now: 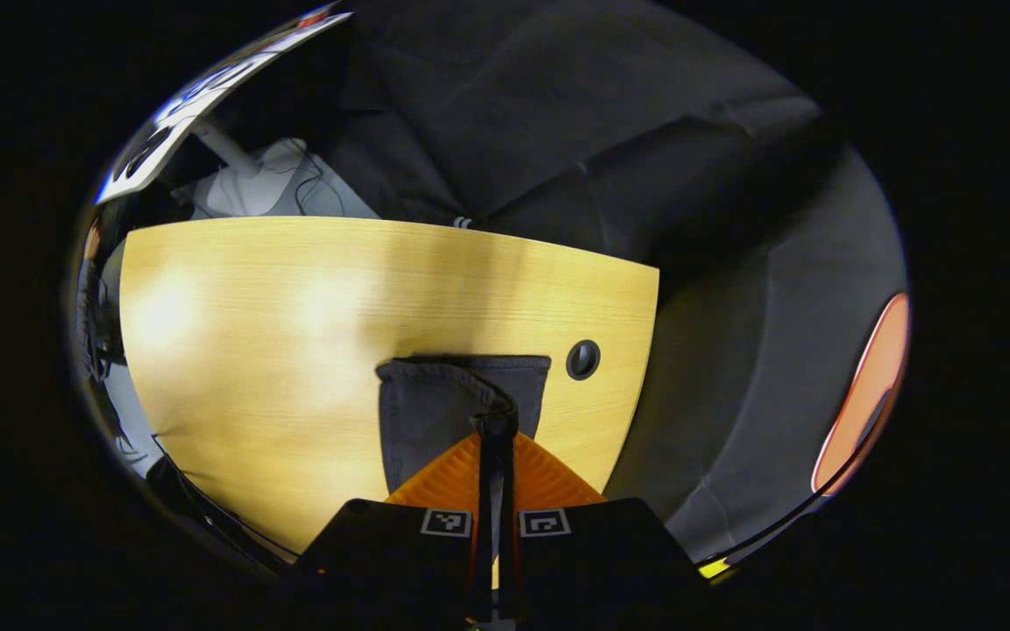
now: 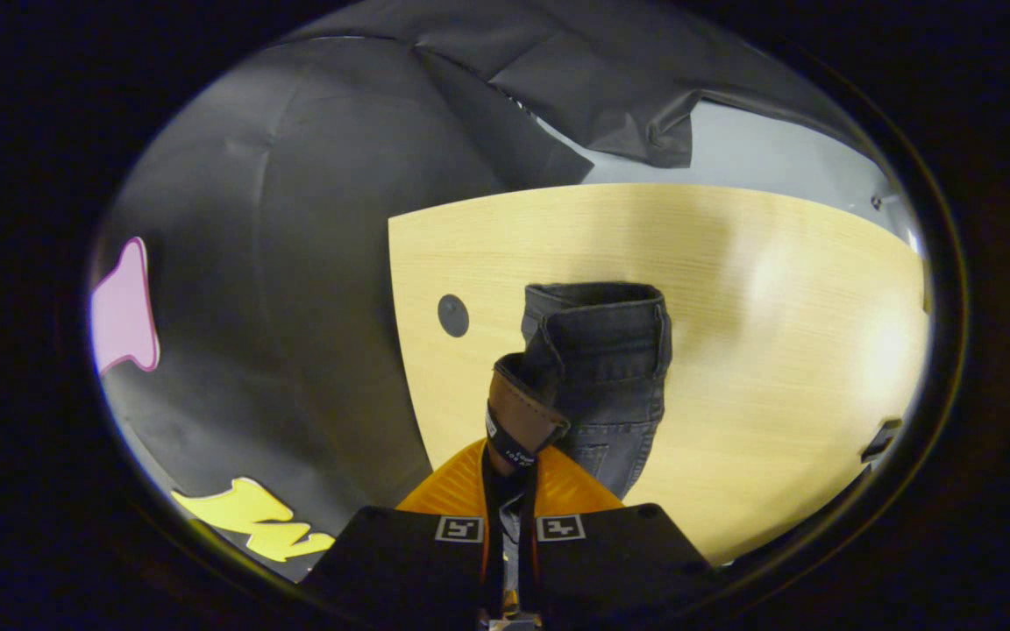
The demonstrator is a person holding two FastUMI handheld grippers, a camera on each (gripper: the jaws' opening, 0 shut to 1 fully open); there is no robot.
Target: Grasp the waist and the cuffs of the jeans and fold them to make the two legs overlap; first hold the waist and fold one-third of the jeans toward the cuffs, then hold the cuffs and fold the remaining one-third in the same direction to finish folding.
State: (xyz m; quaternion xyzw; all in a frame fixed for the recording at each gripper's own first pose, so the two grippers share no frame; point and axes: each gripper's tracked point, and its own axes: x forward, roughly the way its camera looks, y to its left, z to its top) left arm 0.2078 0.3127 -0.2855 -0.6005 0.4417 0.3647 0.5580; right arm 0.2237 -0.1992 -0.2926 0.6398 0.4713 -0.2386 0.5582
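Dark grey jeans lie on a light wooden table. In the left gripper view the cuff end of the jeans (image 1: 435, 412) stretches away from me, and my left gripper (image 1: 494, 429) is shut on a raised edge of the cuffs. In the right gripper view the waist end of the jeans (image 2: 606, 368) shows its waistband, belt loops and a back pocket. My right gripper (image 2: 514, 451) is shut on the lifted waistband corner, where a brown leather patch (image 2: 518, 412) sits just above the fingers.
The table (image 1: 295, 307) has a round cable hole (image 1: 583, 359) just right of the cuffs; the same hole (image 2: 452, 315) lies left of the waist. Black cloth walls stand behind and beside the table. Cables and white items (image 1: 268, 188) sit beyond its far left edge.
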